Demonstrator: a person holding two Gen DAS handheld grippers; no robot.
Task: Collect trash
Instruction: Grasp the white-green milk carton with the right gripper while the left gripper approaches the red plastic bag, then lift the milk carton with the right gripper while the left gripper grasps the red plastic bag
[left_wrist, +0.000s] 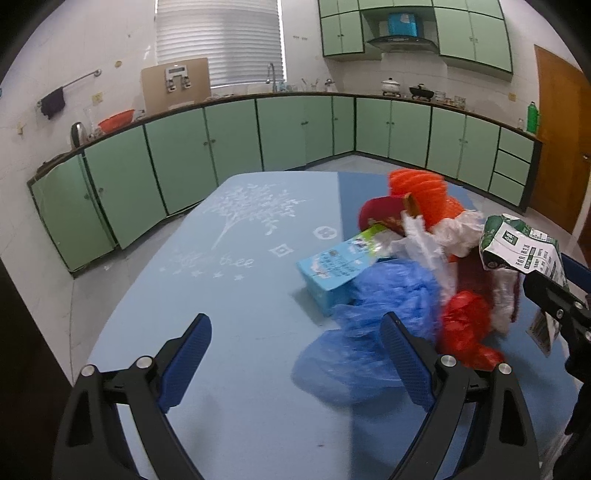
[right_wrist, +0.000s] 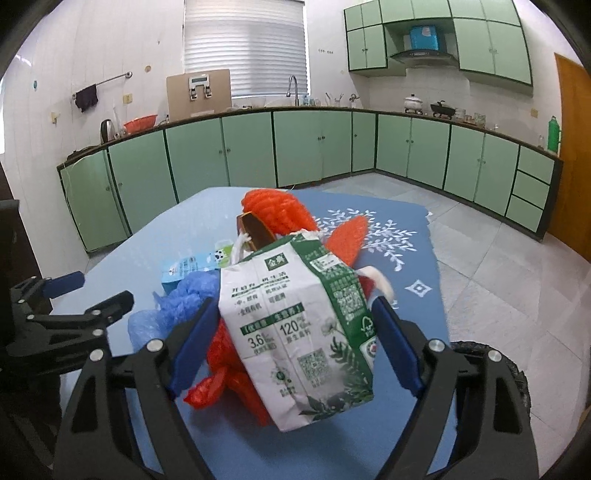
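Note:
A pile of trash lies on the blue-clothed table (left_wrist: 221, 295). It holds a crumpled blue plastic bag (left_wrist: 376, 306), a light blue carton (left_wrist: 328, 269), a red plastic bag (left_wrist: 465, 328), white wrapping (left_wrist: 424, 243) and an orange net (left_wrist: 417, 188). My right gripper (right_wrist: 295, 306) is shut on a green-and-white milk carton (right_wrist: 295, 317), which hangs tilted above the red plastic bag (right_wrist: 221, 365). In the left wrist view the milk carton (left_wrist: 517, 243) is at the right edge. My left gripper (left_wrist: 295, 321) stands open with nothing between its fingers, its right finger against the blue bag.
Green kitchen cupboards (left_wrist: 258, 133) run along the far walls, with a wooden door (left_wrist: 561, 147) at the right. Tiled floor lies beyond the table's edges. A dark round rim (right_wrist: 517, 369) shows low on the right behind my right gripper.

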